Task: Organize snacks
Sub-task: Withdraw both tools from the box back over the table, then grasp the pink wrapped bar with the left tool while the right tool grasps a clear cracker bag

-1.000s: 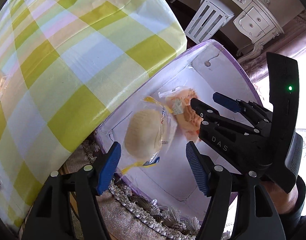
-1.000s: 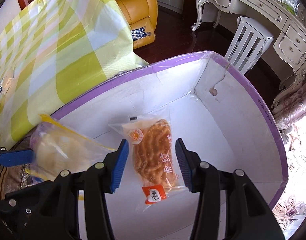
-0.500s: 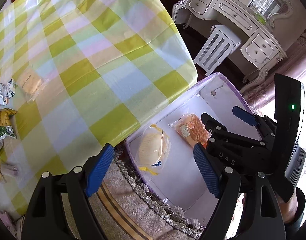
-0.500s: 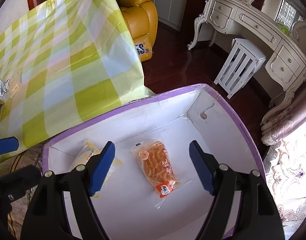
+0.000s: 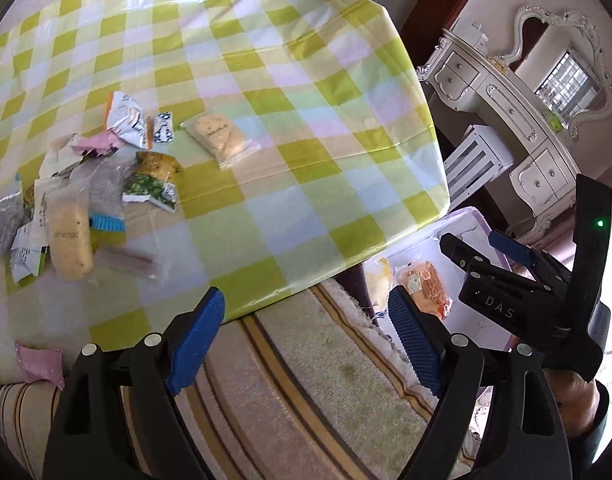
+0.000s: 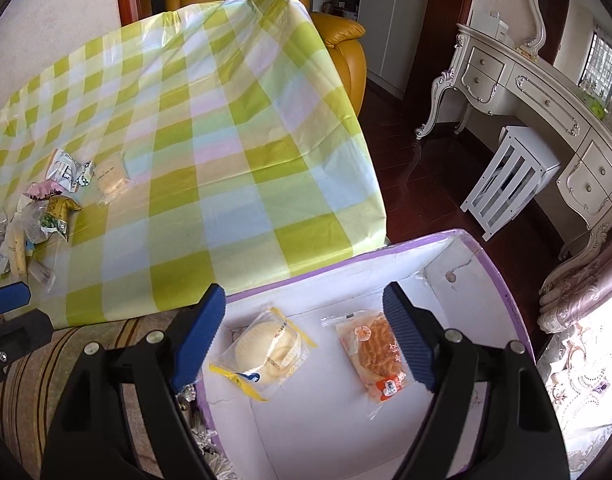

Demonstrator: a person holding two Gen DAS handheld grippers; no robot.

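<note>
White box (image 6: 481, 280): bun pack (image 6: 266, 354), pastry pack (image 6: 375, 350) below released right fingers (image 6: 405, 332).

We see a glossy, slightly creased plastic tablecloth (image 5: 266, 128) in yellow-green checks, and snack packets (image 5: 86, 200) in shiny clear and printed film. The box (image 6: 385, 280) looks like matt white card with purple-taped edges. The striped rug (image 5: 306, 380) is rough woven pile, and the gripper pads (image 6: 198, 336) are ribbed blue rubber on matt black plastic.
</note>
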